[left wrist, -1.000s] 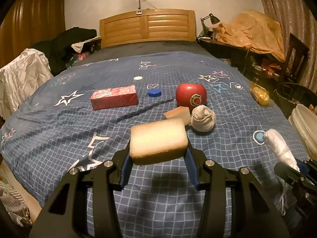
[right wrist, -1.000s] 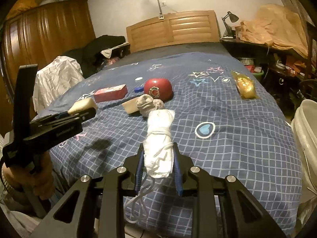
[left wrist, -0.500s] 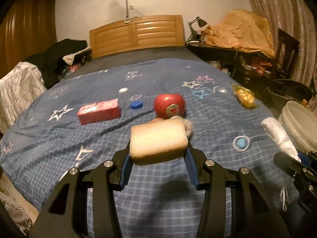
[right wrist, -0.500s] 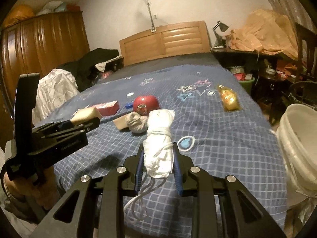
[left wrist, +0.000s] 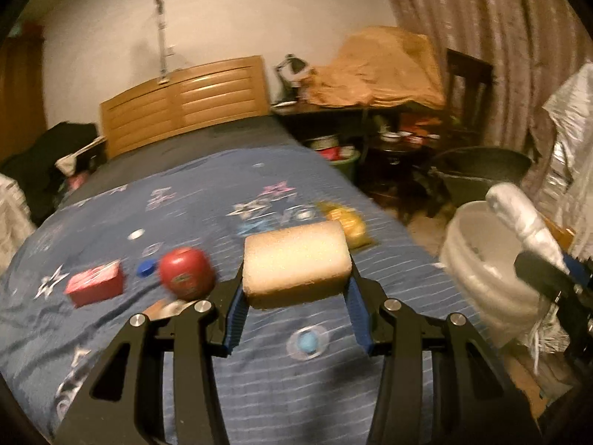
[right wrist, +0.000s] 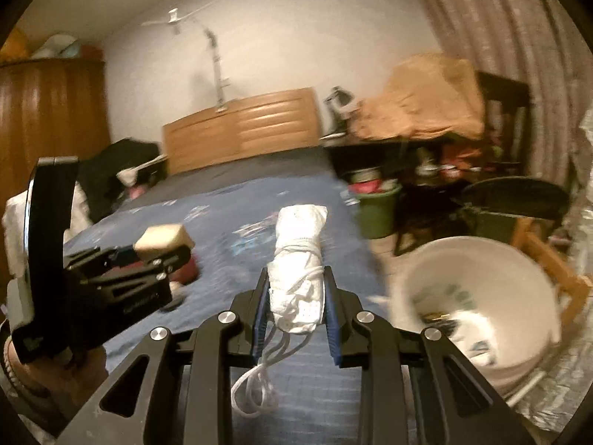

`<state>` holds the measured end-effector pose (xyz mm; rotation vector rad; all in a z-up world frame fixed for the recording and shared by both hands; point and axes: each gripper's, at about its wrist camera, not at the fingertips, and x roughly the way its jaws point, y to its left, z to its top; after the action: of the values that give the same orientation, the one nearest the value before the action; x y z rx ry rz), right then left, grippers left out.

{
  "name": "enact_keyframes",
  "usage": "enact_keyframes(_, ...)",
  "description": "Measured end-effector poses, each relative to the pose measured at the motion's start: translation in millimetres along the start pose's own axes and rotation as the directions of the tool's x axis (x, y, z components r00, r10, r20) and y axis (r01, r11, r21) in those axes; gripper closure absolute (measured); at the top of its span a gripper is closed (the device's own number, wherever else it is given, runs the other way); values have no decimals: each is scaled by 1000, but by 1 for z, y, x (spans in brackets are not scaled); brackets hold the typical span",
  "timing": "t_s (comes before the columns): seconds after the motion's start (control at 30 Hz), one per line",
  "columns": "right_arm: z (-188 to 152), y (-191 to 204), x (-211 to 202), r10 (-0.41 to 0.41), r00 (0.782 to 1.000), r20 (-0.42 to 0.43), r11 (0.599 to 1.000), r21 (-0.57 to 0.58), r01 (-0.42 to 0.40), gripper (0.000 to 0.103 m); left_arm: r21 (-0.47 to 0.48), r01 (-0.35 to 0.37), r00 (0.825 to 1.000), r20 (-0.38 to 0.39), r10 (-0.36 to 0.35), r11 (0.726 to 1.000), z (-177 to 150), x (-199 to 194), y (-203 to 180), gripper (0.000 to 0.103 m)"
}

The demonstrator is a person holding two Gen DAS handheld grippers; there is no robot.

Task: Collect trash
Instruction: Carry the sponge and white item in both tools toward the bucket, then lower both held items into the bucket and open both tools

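Observation:
My left gripper (left wrist: 294,296) is shut on a tan sponge block (left wrist: 295,263), held above the blue star-patterned bedspread (left wrist: 207,230). My right gripper (right wrist: 296,296) is shut on a rolled white bundle (right wrist: 298,267) tied with string, whose loops hang below the jaws. A white bucket (right wrist: 478,307) with some rubbish inside stands on the floor right of the bed, also seen as the bucket (left wrist: 481,263) in the left wrist view. In the right wrist view the left gripper (right wrist: 148,259) with the sponge (right wrist: 163,239) sits at left. The bundle (left wrist: 522,222) shows at right in the left view.
On the bed lie a red round tin (left wrist: 186,272), a red box (left wrist: 95,283), a blue cap (left wrist: 145,267), a white cap (left wrist: 135,234) and a yellow packet (left wrist: 348,224). A dark basin (right wrist: 515,200), a green bin (right wrist: 378,209) and cluttered furniture stand beyond the bucket.
Both views have swung rightward and both hands have risen; the white bucket has come well into sight. The sponge and the white bundle stay gripped as before.

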<state>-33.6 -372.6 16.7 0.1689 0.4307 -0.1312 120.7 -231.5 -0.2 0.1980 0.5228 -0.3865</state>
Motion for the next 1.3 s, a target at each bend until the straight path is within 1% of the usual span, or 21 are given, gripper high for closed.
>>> enact_keyframes(0.17,10,-64,-16,-122,992,31,991,50,121,75,66,83,996,6,-84,994,19,19,-53,58)
enact_keyframes(0.27,13,-109,-24,-202,979,34,977,83,198,75,110,135,991,3,-136,985,28,31,-85,58)
enact_keyframes(0.33,15,-136,-27,-244,969,34,966,99,239,75,139,169,986,-7,-169,976,33,40,-105,58)
enact_keyframes(0.4,15,-159,-32,-288,957,33,953,107,283,75,153,229,973,-36,-226,961,37,50,-121,58)
enact_keyframes(0.47,14,-186,-37,-329,944,24,937,132,323,75,168,322,946,-89,-311,932,44,66,-140,58)
enact_keyframes(0.5,14,-195,-37,-340,940,21,932,144,334,75,180,357,933,-107,-343,917,45,70,-149,58)
enact_keyframes(0.53,14,-206,-38,-351,936,17,926,156,344,75,199,416,909,-132,-396,887,46,76,-161,58)
enact_keyframes(0.6,12,-232,-42,-380,925,1,911,174,374,75,215,474,879,-171,-445,854,45,84,-176,58)
enact_keyframes(0.63,11,-238,-43,-385,923,-4,908,176,380,75,213,515,855,-201,-479,830,46,91,-184,58)
enact_keyframes(0.67,9,-247,-43,-388,922,-18,906,179,384,75,208,542,837,-222,-501,814,46,96,-190,58)
enact_keyframes(0.77,3,-270,-36,-373,926,-60,905,195,378,75,200,587,805,-254,-537,785,45,108,-203,58)
enact_keyframes(0.8,1,-272,-32,-369,927,-68,906,196,375,75,199,593,799,-260,-542,780,44,110,-204,58)
enact_keyframes(0.9,-4,-280,-20,-342,935,-92,913,205,354,75,208,594,798,-276,-536,777,41,116,-214,58)
enact_keyframes(0.93,-6,-275,-17,-336,937,-96,914,208,349,75,210,593,799,-279,-533,778,41,118,-216,58)
enact_keyframes(1.03,-7,-278,-6,-313,944,-107,919,216,329,74,213,583,804,-286,-521,784,42,124,-222,57)
enact_keyframes(1.07,-7,-282,2,-291,950,-117,926,215,310,72,209,575,809,-291,-511,791,43,127,-222,55)
enact_keyframes(1.1,-6,-278,6,-286,951,-121,928,214,306,64,205,567,813,-298,-501,798,44,130,-222,42)
enact_keyframes(1.13,-5,-281,11,-281,952,-120,929,214,301,59,197,557,818,-298,-492,807,44,132,-220,33)
enact_keyframes(1.17,-4,-285,14,-276,954,-119,931,216,296,55,189,548,824,-289,-487,815,46,133,-218,32)
enact_keyframes(1.23,-3,-283,17,-276,955,-113,929,223,295,54,179,545,825,-290,-485,819,48,135,-214,32)
enact_keyframes(1.3,-3,-278,16,-278,955,-105,929,224,295,54,175,536,830,-284,-479,826,49,136,-211,32)
